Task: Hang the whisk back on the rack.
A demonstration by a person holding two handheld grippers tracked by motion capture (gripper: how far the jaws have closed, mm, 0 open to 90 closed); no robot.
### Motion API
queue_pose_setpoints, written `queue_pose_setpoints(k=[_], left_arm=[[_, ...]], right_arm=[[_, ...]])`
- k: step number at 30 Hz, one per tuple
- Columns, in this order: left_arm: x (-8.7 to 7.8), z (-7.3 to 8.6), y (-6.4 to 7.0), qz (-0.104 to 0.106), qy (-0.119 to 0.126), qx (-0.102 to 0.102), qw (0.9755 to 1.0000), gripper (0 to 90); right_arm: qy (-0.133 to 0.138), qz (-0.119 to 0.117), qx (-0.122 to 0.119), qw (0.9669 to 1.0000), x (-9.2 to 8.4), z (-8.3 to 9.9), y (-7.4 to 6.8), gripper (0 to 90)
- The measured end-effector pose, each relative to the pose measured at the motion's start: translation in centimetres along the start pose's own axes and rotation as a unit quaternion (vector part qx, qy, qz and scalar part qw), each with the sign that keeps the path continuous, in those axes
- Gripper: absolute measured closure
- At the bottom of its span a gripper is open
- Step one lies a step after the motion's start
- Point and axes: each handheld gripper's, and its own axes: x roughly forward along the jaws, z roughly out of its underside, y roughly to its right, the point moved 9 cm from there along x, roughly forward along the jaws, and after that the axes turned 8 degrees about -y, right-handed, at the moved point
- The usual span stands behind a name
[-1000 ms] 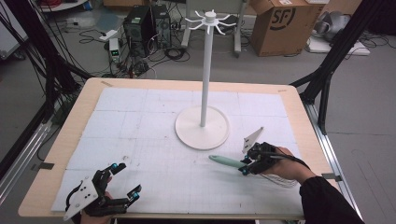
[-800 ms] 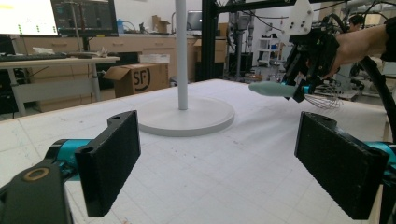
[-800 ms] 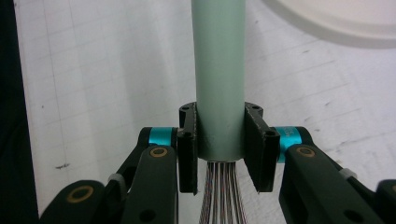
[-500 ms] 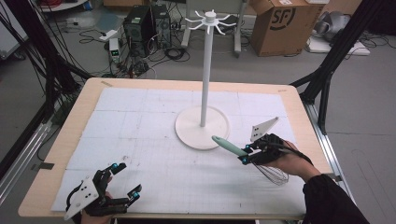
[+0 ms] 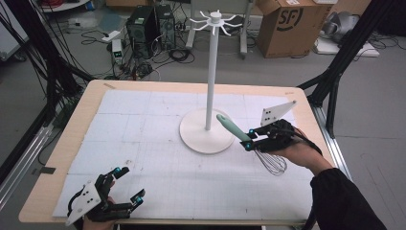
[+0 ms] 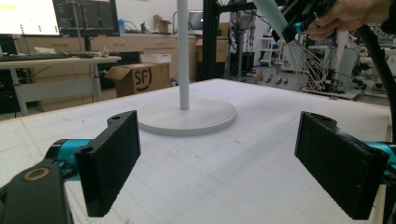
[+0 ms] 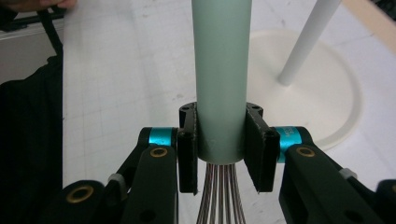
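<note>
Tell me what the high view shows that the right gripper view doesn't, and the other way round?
High view alone: the white stand's hooked top, the brown cardboard box on the floor, the open left gripper. Right gripper view alone: the black jaws pressing both sides of the pale green whisk handle, close up. Both: the stand's round white base, the whisk's wire loops, the right gripper.

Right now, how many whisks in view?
1. The whisk is clamped at its green handle in the right gripper, lifted off the table right of the stand's base. None seems hidden.
</note>
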Motion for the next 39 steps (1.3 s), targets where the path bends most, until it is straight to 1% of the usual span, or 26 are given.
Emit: queue_pose_setpoints(k=[2, 3, 4, 6, 7, 8, 9, 10, 12, 14, 15, 16, 17, 18, 20, 21, 23, 24, 26, 27, 30, 33, 35, 37, 38, 39], left_arm=[[0.0, 0.0, 0.0, -0.001, -0.001, 0.000, 1.0000, 14.8], [0.0, 0.0, 0.0, -0.001, -0.001, 0.000, 1.0000, 14.8], [0.0, 0.0, 0.0, 0.000, 0.001, -0.001, 1.0000, 14.9], [0.0, 0.0, 0.0, -0.002, 0.000, 0.001, 1.0000, 14.9], [0.0, 0.0, 0.0, -0.002, 0.002, -0.002, 1.0000, 14.8], [0.0, -0.1, 0.0, -0.003, 0.002, -0.001, 1.0000, 14.8], [0.0, -0.1, -0.1, -0.004, 0.002, -0.002, 1.0000, 14.8], [0.0, 0.0, 0.0, -0.003, 0.002, -0.001, 1.0000, 14.9], [-0.1, 0.0, 0.0, -0.002, 0.000, 0.002, 1.0000, 14.8], [-0.1, 0.0, 0.1, 0.000, 0.000, 0.002, 1.0000, 14.8], [-0.1, 0.0, 0.1, 0.000, 0.000, 0.001, 1.0000, 14.8], [-0.1, 0.0, 0.0, -0.001, 0.000, 0.000, 1.0000, 14.8], [-0.1, 0.0, 0.0, -0.001, 0.001, 0.000, 1.0000, 14.8], [-0.1, 0.0, 0.0, -0.001, 0.001, 0.000, 1.0000, 14.8], [-0.2, -0.1, 0.0, -0.001, 0.003, 0.001, 1.0000, 14.8], [-0.1, -0.1, 0.0, 0.001, 0.004, 0.000, 1.0000, 14.8], [-0.1, -0.1, 0.1, 0.001, 0.004, -0.001, 1.0000, 14.8], [-0.1, -0.1, 0.1, 0.001, 0.004, -0.001, 1.0000, 14.8], [-0.1, -0.1, 0.2, 0.004, 0.002, 0.000, 1.0000, 14.8], [-0.1, -0.1, 0.2, 0.004, 0.003, 0.000, 1.0000, 14.8], [-0.1, -0.1, 0.2, 0.005, 0.003, 0.001, 1.0000, 14.8], [-0.1, -0.1, 0.2, 0.005, 0.003, 0.000, 1.0000, 14.8], [-0.1, -0.1, 0.3, 0.006, 0.004, 0.002, 1.0000, 14.8], [-0.1, -0.2, 0.3, 0.005, 0.004, 0.002, 1.0000, 14.8], [-0.1, -0.2, 0.3, 0.005, 0.004, 0.002, 1.0000, 14.8], [-0.1, -0.1, 0.3, 0.005, 0.003, 0.003, 1.0000, 14.8]], right_arm=[[0.004, 0.000, 0.000, 1.0000, -0.3, -0.3, 0.1, 69.1], [0.016, 0.003, -0.003, 0.9999, -0.9, -1.1, 0.3, 69.1], [0.021, 0.004, -0.001, 0.9998, -1.1, -1.4, 0.3, 69.1], [0.023, 0.005, -0.001, 0.9997, -1.4, -1.7, 0.4, 69.1], [0.030, 0.005, 0.003, 0.9995, -1.6, -2.1, 0.4, 69.0], [0.050, -0.003, 0.014, 0.9987, -2.0, -2.9, 0.3, 69.0], [0.050, -0.003, 0.014, 0.9987, -2.0, -2.9, 0.3, 69.0], [0.057, -0.005, 0.015, 0.9982, -2.2, -3.3, 0.3, 69.1], [0.072, -0.006, 0.016, 0.9973, -2.7, -4.5, 0.4, 69.0], [0.076, -0.004, 0.016, 0.9969, -3.1, -5.3, 0.5, 69.1], [0.076, -0.004, 0.016, 0.9969, -3.1, -5.3, 0.5, 69.1], [0.084, 0.000, 0.016, 0.9963, -3.7, -6.0, 0.8, 69.1], [0.084, 0.000, 0.016, 0.9963, -3.7, -6.0, 0.8, 69.1], [0.093, 0.004, 0.018, 0.9955, -4.3, -6.8, 1.0, 69.0], [0.097, 0.005, 0.016, 0.9952, -4.6, -7.2, 1.1, 69.0], [0.101, 0.006, 0.020, 0.9947, -4.9, -7.5, 1.1, 69.1], [0.114, 0.013, 0.020, 0.9932, -5.7, -8.2, 1.6, 69.0], [0.116, 0.012, 0.030, 0.9927, -6.0, -8.5, 1.6, 69.0], [0.133, 0.005, 0.041, 0.9902, -7.0, -9.4, 1.7, 69.0], [0.137, 0.009, 0.041, 0.9897, -7.2, -9.6, 1.8, 69.0], [0.140, 0.012, 0.043, 0.9891, -7.6, -10.0, 2.0, 69.0], [0.158, 0.019, 0.052, 0.9859, -8.4, -10.6, 2.6, 69.0], [0.171, 0.022, 0.054, 0.9835, -9.1, -11.0, 3.0, 69.0], [0.182, 0.028, 0.058, 0.9812, -9.6, -11.2, 3.6, 69.0], [0.190, 0.034, 0.065, 0.9791, -10.1, -11.3, 4.3, 69.0], [0.190, 0.034, 0.065, 0.9791, -10.1, -11.3, 4.3, 69.0]])
